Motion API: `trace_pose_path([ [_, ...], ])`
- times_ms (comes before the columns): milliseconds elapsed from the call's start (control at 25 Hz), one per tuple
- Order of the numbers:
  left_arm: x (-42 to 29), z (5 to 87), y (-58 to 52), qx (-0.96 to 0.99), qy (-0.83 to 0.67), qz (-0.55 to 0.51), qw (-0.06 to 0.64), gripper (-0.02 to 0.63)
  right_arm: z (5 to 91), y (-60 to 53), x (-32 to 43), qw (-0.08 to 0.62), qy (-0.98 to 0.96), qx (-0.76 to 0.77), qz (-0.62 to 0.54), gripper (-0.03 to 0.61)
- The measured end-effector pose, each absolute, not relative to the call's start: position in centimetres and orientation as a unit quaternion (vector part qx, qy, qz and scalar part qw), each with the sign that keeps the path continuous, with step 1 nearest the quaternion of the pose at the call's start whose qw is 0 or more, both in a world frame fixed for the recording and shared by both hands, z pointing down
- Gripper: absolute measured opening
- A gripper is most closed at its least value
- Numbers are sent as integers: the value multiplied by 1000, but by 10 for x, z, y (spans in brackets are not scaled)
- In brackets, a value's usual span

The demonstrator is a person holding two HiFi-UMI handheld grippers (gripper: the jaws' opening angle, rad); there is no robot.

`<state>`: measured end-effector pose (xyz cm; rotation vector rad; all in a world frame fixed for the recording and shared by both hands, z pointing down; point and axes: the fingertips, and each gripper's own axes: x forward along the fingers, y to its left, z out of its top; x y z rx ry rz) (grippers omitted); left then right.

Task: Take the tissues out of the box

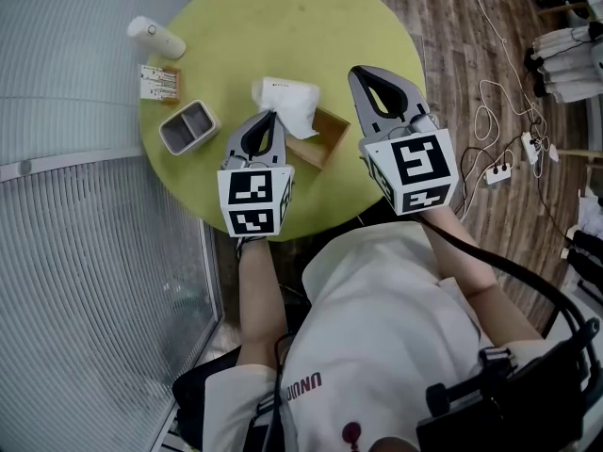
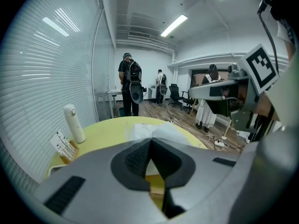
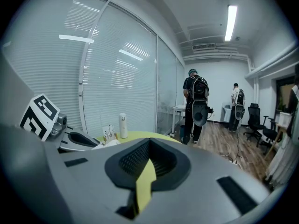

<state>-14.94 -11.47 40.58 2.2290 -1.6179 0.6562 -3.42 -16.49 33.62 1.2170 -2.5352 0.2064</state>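
Left gripper (image 1: pixel 272 117) has its jaws pinched together on the white tissue (image 1: pixel 290 100) rising from the wooden box (image 1: pixel 322 137) near the table's (image 1: pixel 283 26) front edge, while right gripper (image 1: pixel 364 75) is closed and empty.

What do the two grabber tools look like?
The left gripper and right gripper are grey, pointed shells with dark ribbed pads. Each carries a white cube with black square patterns. A black cable trails from the right one. The person wears a white short-sleeved shirt.
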Motion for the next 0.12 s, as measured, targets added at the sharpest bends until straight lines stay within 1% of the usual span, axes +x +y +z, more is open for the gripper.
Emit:
trace_pose_path([
  [120,-150,406,-115,778,-565,229,154,9,337,-165,-34,162,-886,427,73,17],
])
